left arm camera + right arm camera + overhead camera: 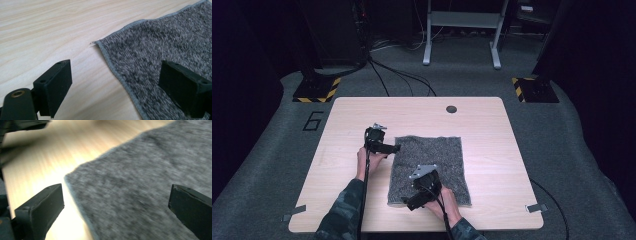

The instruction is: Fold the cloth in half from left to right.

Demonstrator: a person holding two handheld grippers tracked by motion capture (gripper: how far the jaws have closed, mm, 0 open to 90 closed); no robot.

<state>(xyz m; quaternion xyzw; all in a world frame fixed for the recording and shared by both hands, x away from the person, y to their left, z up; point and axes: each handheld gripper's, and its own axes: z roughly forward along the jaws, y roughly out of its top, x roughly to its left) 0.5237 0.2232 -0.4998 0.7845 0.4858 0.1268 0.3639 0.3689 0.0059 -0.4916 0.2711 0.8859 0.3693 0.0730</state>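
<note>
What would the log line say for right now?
scene: grey towel flat on table | left gripper: open, at towel's far left corner | right gripper: open, over near left corner | nothing held

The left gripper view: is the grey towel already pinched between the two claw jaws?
No: the left claw stands open, one jaw over the bare wooden table and the other over the grey towel, which lies flat.
</note>
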